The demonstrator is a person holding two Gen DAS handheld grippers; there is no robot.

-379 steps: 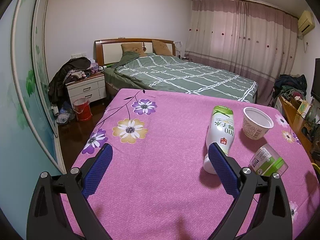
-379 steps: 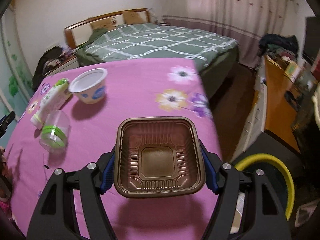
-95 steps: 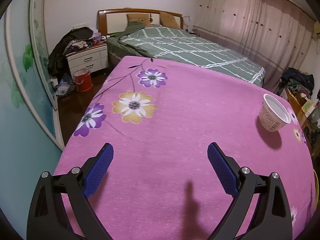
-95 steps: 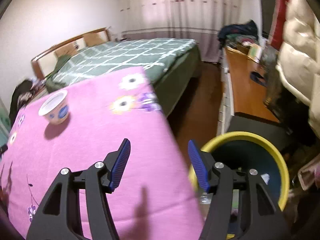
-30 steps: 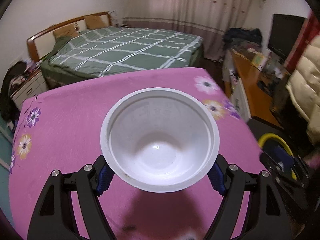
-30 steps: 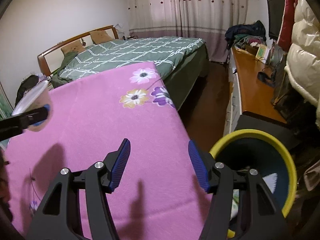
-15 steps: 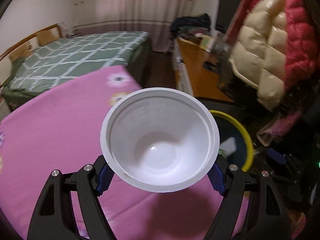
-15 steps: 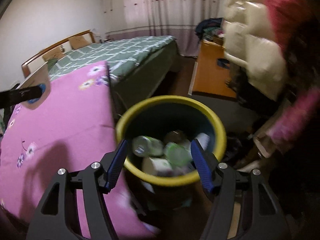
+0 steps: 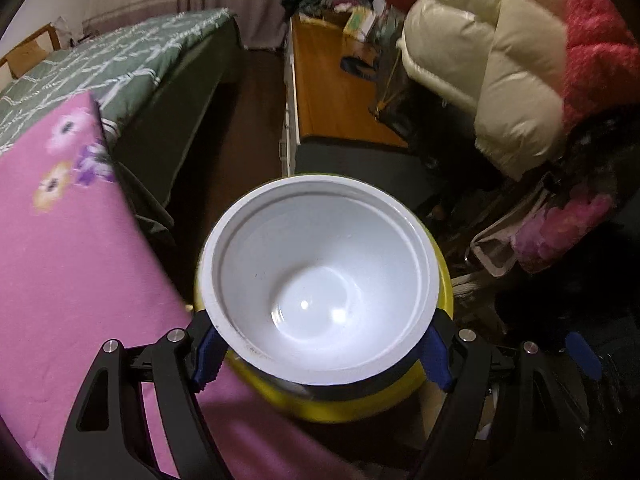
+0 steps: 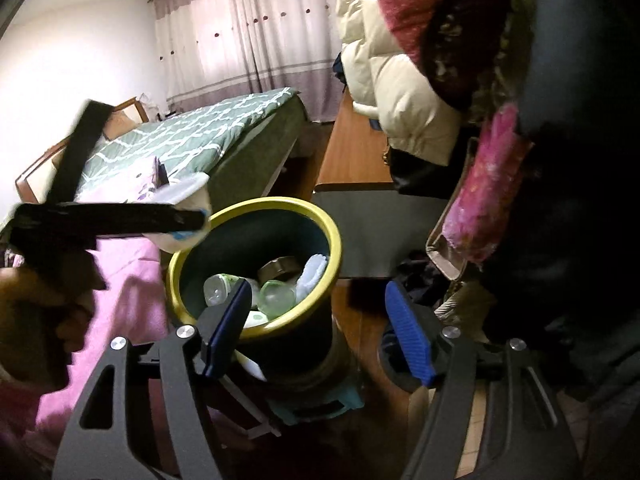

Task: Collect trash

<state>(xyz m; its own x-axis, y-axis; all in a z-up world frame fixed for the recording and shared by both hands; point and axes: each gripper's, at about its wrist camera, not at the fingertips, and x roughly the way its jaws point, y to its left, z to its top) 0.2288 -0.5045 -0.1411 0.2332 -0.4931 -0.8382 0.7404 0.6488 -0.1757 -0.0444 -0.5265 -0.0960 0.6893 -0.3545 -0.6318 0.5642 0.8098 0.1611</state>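
Note:
My left gripper (image 9: 320, 344) is shut on a white paper bowl (image 9: 320, 276), mouth toward the camera, held over the yellow-rimmed trash bin (image 9: 340, 404). In the right wrist view the bowl (image 10: 182, 216) hangs at the bin's (image 10: 316, 304) left rim, held by the left gripper (image 10: 192, 216). The bin holds bottles (image 10: 218, 288), a clear cup and a brown tray. My right gripper (image 10: 316, 332) is open and empty, just right of the bin.
The table with the pink floral cloth (image 9: 60, 280) stands left of the bin. A green bed (image 9: 120, 52), a wooden desk (image 9: 332, 92) and hanging puffy coats (image 9: 500, 60) surround the narrow floor space.
My left gripper has carried the bowl off the table and over the bin. My right gripper has swung right, so the bin now sits to its left.

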